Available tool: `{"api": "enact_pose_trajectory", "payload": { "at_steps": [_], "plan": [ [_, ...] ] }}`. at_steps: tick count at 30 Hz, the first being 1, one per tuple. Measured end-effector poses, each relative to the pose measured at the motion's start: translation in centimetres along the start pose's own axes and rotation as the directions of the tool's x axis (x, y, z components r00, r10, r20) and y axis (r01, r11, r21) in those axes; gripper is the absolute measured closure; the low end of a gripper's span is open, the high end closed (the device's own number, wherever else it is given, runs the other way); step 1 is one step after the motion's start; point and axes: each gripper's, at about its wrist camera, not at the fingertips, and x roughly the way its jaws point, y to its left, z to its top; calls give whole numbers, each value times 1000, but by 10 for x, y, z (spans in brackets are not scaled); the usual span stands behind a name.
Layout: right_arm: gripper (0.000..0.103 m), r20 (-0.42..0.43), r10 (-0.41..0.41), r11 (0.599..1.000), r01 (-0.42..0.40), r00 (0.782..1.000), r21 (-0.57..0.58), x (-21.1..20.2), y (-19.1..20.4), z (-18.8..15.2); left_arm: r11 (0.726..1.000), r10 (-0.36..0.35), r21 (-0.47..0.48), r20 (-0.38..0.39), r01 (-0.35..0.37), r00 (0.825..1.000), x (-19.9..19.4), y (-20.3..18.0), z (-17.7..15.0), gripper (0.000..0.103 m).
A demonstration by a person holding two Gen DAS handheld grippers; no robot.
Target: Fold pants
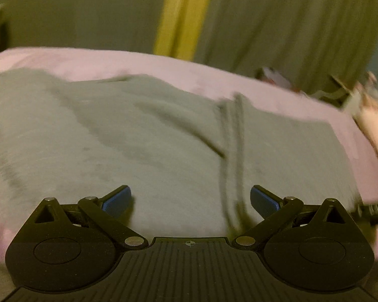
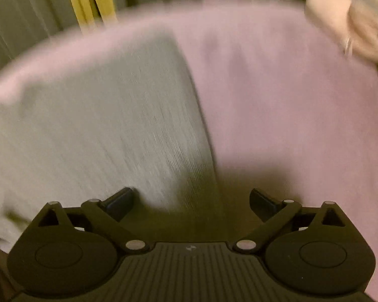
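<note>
**Q:** What's closest to you rn?

**Me:** Black linkage arms w/ blue ribbed pads, that's my left gripper (image 1: 190,198), spread wide, nothing between the pads. Right gripper (image 2: 191,201) is the same: wide open, empty, pads look dark in that view.

**Q:** Where's the garment?

**Me:** Grey-green soft knit pants (image 1: 143,136) lie spread flat on the pink bedsheet (image 1: 93,60). Left gripper hovers just over them, near edge of cloth right under my pads. A doubled grey drawstring (image 1: 233,151) runs down toward my right pad. In the right wrist view the pants (image 2: 100,115) fill the left half, w/ one straight side edge; bare pink sheet (image 2: 289,115) to the right. Right gripper sits about over that edge.

**Q:** How'll it handle?

**Me:** Judging by the drape and soft creases: light, limp, not slippery, not fragile. It'll sag btwn two grip points, so I'd pinch at the edges or corners, one per gripper, and catch all layers. I'd avoid the drawstring; it'd prob. just slide out.

**Q:** Any bins, baskets?

**Me:** None I can make out. Both views are motion-blurred; there's pale clutter (image 1: 373,120) at the bed's far right, possibly a soft toy, can't tell.
</note>
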Motion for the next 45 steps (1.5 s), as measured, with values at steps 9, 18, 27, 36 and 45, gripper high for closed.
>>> {"api": "enact_pose_trajectory", "payload": {
  "at_steps": [9, 18, 27, 36, 45],
  "plan": [
    [4, 357, 37, 981, -102, 933, 166, -39, -32, 5, 997, -60, -51, -73, 56, 996, 30, 2, 17, 0],
    [4, 471, -84, 984, -2, 878, 178, -47, -36, 6, 993, -110, -47, -118, 105, 987, 69, -15, 27, 10],
    [4, 497, -53, 996, 11, 866, 88, -37, -14, 6, 968, -244, -88, -114, 235, 963, 75, -13, 27, 79],
    [4, 540, -34, 992, -39, 841, 124, -39, -21, 6, 974, -225, -35, 35, 226, 974, 32, -18, 46, 84],
    [4, 527, -26, 994, -36, 849, 106, -37, -17, 8, 995, -18, -96, -67, 12, 998, 37, 15, 28, 60]
  ]
}}
